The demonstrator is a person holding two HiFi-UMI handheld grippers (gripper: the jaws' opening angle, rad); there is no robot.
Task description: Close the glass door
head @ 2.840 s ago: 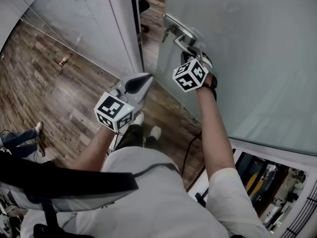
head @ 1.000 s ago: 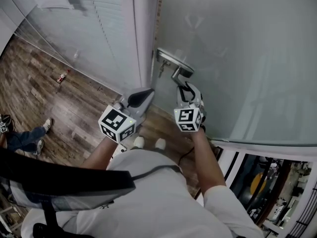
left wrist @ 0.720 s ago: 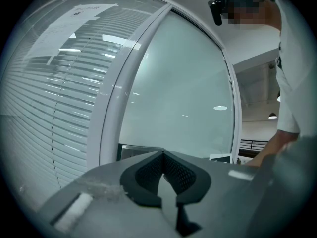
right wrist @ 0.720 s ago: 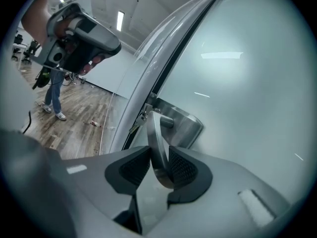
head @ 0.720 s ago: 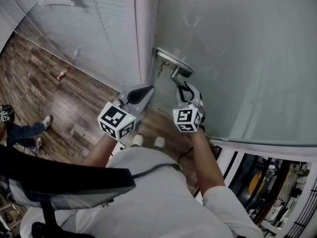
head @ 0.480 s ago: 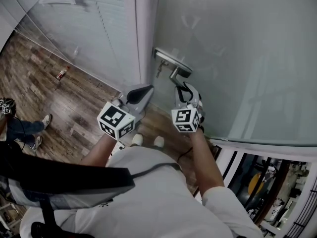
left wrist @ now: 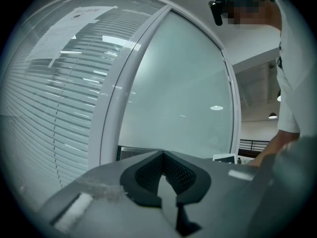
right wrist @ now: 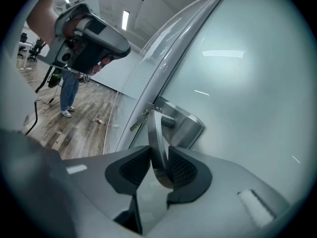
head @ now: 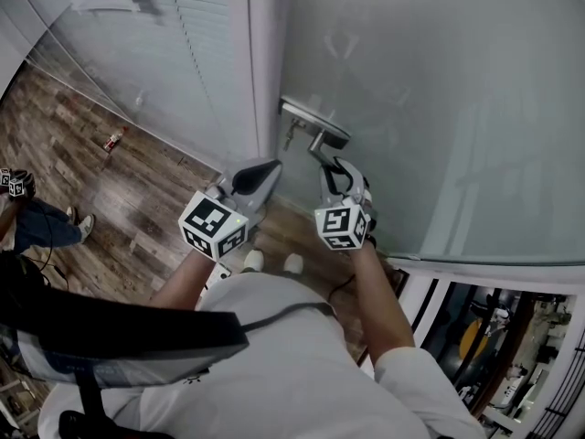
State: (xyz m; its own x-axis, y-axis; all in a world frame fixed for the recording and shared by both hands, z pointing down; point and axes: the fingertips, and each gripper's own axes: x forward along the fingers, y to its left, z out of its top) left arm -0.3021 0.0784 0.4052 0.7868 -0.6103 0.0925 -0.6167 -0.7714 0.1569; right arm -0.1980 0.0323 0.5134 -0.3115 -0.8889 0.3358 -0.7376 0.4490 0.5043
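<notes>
The frosted glass door (head: 439, 108) stands with its edge against the white door frame (head: 260, 53). Its metal lever handle (head: 320, 149) sticks out from a lock plate (head: 311, 122) with a key (head: 289, 138) hanging in it. My right gripper (head: 336, 174) is shut on the lever: in the right gripper view the handle (right wrist: 157, 138) runs between the two dark pads of the right gripper (right wrist: 159, 165). My left gripper (head: 260, 174) hovers shut and holds nothing, just left of the handle, pointing at the frame (left wrist: 116, 98).
A glass wall with white blinds (head: 174, 44) runs left of the frame. On the wooden floor lie a small red object (head: 114, 140) and, at the far left, another person's legs (head: 37, 222). My own shoes (head: 270, 262) are close to the door's foot.
The gap between door and frame seen at first has closed. My right arm came nearer my body with the handle. Over the last second both grippers stayed nearly still.
</notes>
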